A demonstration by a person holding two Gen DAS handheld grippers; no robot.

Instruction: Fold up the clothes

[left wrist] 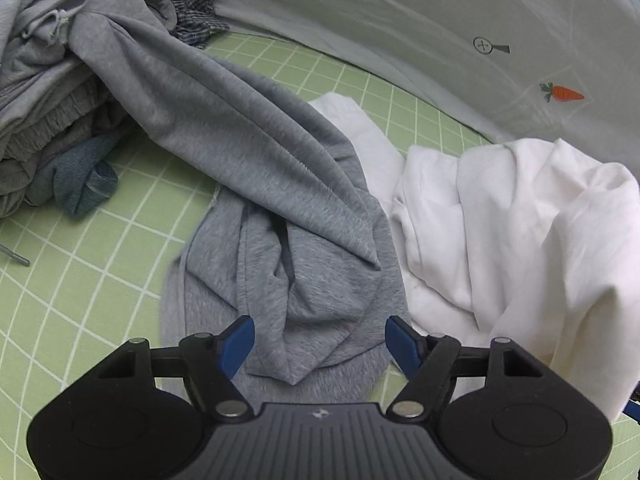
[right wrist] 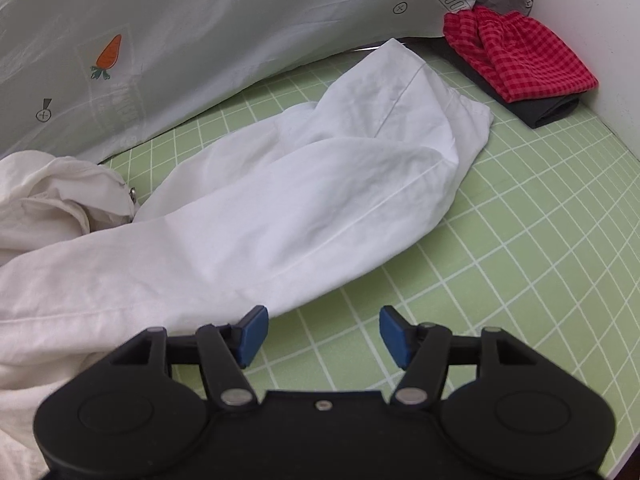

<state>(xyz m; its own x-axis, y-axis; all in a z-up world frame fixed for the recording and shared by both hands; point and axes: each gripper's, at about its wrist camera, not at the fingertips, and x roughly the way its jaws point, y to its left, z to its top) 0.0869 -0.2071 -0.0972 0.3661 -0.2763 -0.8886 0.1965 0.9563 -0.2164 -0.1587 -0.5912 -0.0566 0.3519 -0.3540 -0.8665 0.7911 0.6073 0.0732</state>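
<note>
In the left wrist view a grey knit garment (left wrist: 256, 184) trails from a heap at the far left down to just in front of my left gripper (left wrist: 320, 344), which is open and empty, its blue pads above the cloth's near end. A crumpled white garment (left wrist: 500, 232) lies to its right. In the right wrist view the same white garment (right wrist: 280, 208) stretches across the green grid mat (right wrist: 520, 260). My right gripper (right wrist: 323, 334) is open and empty, its left pad (right wrist: 252, 334) at the garment's near edge.
A heap of grey clothes (left wrist: 44, 92) with a blue denim piece (left wrist: 80, 180) sits far left. A red checked folded cloth (right wrist: 520, 54) lies on a dark folded one (right wrist: 540, 114) in the far right corner. A pale carrot-print sheet (right wrist: 200, 40) drapes behind.
</note>
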